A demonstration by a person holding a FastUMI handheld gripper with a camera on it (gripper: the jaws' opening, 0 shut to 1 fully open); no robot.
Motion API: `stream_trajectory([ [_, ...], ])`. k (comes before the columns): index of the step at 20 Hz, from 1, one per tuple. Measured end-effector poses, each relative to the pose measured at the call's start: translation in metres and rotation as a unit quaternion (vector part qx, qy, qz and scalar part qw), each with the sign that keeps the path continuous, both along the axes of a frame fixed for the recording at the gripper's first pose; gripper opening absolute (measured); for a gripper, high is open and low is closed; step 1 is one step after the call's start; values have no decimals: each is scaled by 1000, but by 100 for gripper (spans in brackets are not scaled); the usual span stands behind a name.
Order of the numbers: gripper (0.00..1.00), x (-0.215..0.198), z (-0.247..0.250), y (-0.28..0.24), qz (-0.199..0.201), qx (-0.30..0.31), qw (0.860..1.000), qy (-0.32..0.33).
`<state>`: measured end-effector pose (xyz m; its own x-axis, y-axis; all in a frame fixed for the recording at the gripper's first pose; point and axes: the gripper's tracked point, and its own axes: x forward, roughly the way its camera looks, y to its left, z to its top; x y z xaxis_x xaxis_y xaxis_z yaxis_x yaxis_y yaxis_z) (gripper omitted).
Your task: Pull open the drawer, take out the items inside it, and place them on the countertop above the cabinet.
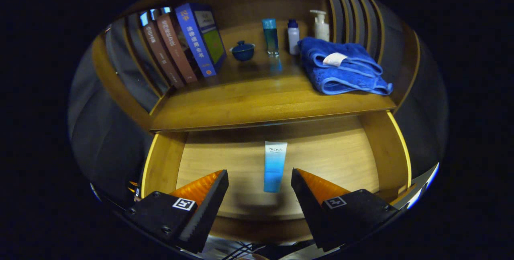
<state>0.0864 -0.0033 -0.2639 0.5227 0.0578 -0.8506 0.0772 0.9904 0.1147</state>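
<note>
Now, tube: the blue-and-white tube (275,166) lies flat on the floor of the open drawer (341,159), in the lower middle of the frame, lengthwise between your fingers and a little ahead of their tips.
Handling: you should find it light and soft-walled, probably slick plastic; squeeze gently or it will dent or slide out. That is a judgement from its look.
Where to take hold: grip across its narrow width near the middle of its length, where the body is fullest, not at the flat crimped end.
Gripper: your gripper (260,179) stands wide open, one finger on each side of the tube, touching nothing.
Drawer: already pulled out, with wooden walls at lower left and lower right; the tube is the one item you can see inside.
Countertop: the countertop (249,103) sits just above the drawer, mid-frame, with bare wood along its front edge for setting down.
Neighbours: a folded blue towel (341,67) at upper right, bottles (295,35) and a small lidded cup (242,50) at upper centre, books (180,47) at upper left.
</note>
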Motion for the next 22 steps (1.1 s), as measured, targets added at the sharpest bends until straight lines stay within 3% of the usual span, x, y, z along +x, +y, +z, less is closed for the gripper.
stream_trajectory([
  [5,100,16,-59,-9,-3,-18,995,97],
  [12,99,7,-100,-15,-22,-36,979,198],
  [18,49,16,-103,-16,-4,-62,975,213],
  [20,43,16,-103,-14,-4,-57,977,204],
  [22,43,19,-102,-12,-6,-46,979,198],
])
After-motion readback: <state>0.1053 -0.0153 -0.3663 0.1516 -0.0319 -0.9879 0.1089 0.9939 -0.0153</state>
